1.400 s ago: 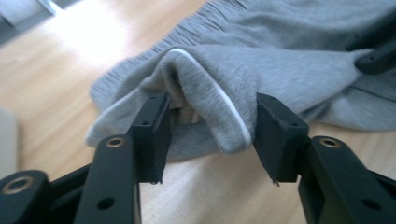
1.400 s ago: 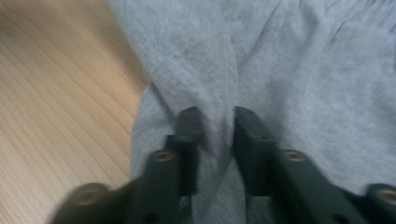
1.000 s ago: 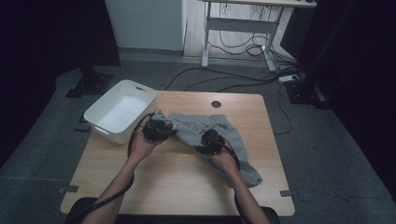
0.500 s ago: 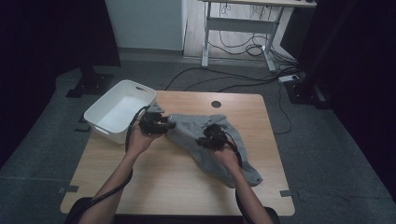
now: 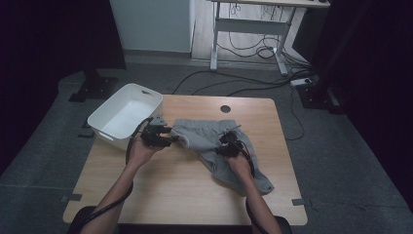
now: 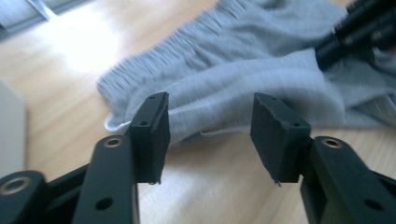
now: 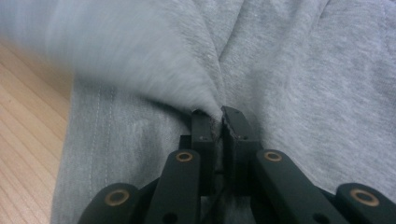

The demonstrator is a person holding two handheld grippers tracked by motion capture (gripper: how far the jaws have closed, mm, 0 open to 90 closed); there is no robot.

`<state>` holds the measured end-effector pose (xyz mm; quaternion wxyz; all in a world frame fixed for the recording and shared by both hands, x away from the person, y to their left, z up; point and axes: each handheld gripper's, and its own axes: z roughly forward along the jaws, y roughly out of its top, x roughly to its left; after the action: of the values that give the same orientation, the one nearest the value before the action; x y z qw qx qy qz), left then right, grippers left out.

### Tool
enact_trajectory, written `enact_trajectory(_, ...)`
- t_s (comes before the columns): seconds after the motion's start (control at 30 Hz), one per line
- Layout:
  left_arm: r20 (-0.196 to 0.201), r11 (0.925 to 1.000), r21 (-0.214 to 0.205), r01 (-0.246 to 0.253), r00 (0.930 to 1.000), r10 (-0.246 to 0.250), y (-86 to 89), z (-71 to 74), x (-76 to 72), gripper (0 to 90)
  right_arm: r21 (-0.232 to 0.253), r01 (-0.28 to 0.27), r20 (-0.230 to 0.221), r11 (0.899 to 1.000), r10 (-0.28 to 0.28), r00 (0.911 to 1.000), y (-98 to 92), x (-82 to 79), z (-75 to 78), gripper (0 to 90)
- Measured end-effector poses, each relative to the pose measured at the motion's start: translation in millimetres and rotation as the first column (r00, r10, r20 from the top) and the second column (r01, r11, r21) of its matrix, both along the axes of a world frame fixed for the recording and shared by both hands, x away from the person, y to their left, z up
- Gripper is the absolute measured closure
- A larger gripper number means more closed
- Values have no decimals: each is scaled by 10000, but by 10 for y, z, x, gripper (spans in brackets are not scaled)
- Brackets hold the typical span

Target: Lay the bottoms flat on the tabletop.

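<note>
A grey cloth garment with an elastic waistband lies crumpled across the middle of the wooden table. My left gripper sits at its left end. Its jaws have just been opening and now stand open, low over bare wood, with the waistband edge just beyond the pads and nothing pressed between them. My right gripper rests on the garment's middle. It is shut on a raised fold of the grey fabric, which pulls into a peak at the pads.
A white plastic bin stands at the table's left rear corner, close behind the left hand. A round cable hole is near the back edge. The garment's lower end trails toward the front right. Bare wood lies in front.
The left gripper's jaws have opened at the garment's left end. The right gripper has closed on a fold and shifted slightly right, bunching the cloth.
</note>
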<state>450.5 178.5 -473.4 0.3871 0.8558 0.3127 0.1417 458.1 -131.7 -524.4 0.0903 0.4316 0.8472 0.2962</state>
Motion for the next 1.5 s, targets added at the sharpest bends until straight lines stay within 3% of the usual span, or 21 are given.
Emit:
enact_trajectory(0.13, -295, 9979, 563, 326, 9991, -310, -34, -159, -28, 529, -92, -58, 43, 9999, 59, 10000, 7, -9, 13, 811)
enact_trajectory(0.23, -330, 9966, 778, 271, 9992, -246, -12, -238, -54, 533, -227, -110, 97, 9997, 112, 9999, -8, -23, 35, 722)
enact_trajectory(0.4, -396, 9981, 612, -34, 9992, 59, 134, -297, -100, 520, -69, -571, 462, 9983, 573, 9973, 16, -141, 157, 568)
enact_trajectory(0.53, -490, 9986, 482, -215, 9985, 239, 227, -326, -120, 501, -55, -1379, 807, 9904, 1379, 9871, 242, -272, 267, 515)
enact_trajectory(0.63, -569, 9986, 465, -255, 9980, 281, 280, -358, -140, 489, 5, -2274, 1033, 9738, 2261, 9686, 491, -359, 314, 501)
enact_trajectory(0.7, -614, 9987, 436, -281, 9976, 308, 318, -378, -156, 487, 43, -2915, 1037, 9566, 2895, 9515, 676, -410, 299, 474)
enact_trajectory(0.8, -678, 9990, 288, -339, 9971, 357, 368, -404, -185, 481, -436, -3767, 955, 9253, 3791, 9204, 936, -472, 199, 415)
enact_trajectory(0.9, -735, 9992, 278, -304, 9968, 324, 407, -425, -214, 473, -1087, -4010, 933, 9096, 4109, 9069, 1104, -477, 57, 386)
enact_trajectory(0.97, -746, 9993, 252, -292, 9967, 310, 429, -436, -229, 473, -1395, -3979, 787, 9068, 4107, 9084, 1162, -453, -28, 439)
enact_trajectory(1.07, -732, 9994, 192, -300, 9968, 314, 449, -445, -248, 473, -1102, -3662, 885, 9240, 3762, 9223, 1167, -421, -37, 699)
enact_trajectory(1.13, -717, 9995, 147, -278, 9970, 288, 451, -440, -260, 474, -1286, -3580, 774, 9248, 3693, 9261, 1164, -407, -18, 801)
enact_trajectory(1.17, -698, 9996, 137, -250, 9972, 259, 447, -431, -270, 474, -1151, -3589, 611, 9262, 3672, 9281, 1155, -402, -3, 815)
enact_trajectory(1.27, -548, 9999, 91, 44, 9985, -39, 429, -380, -305, 475, 83, -3775, 521, 9260, 3766, 9249, 1076, -407, 128, 824)
enact_trajectory(1.37, -367, 9992, 127, 390, 9986, -385, 363, -316, -328, 474, 1318, -3784, 719, 9162, 3718, 9255, 991, -427, 407, 825)
enact_trajectory(1.4, -319, 9988, 110, 469, 9984, -466, 332, -296, -332, 474, 1696, -3693, 966, 9137, 3575, 9289, 941, -401, 590, 824)
enact_trajectory(1.43, -272, 9983, 98, 575, 9980, -572, 300, -277, -332, 474, 1696, -3693, 966, 9137, 3575, 9289, 941, -401, 590, 824)
enact_trajectory(1.5, -253, 9969, 72, 782, 9966, -780, 221, -251, -322, 474, 1587, -3253, 1107, 9322, 3106, 9441, 882, -332, 700, 822)
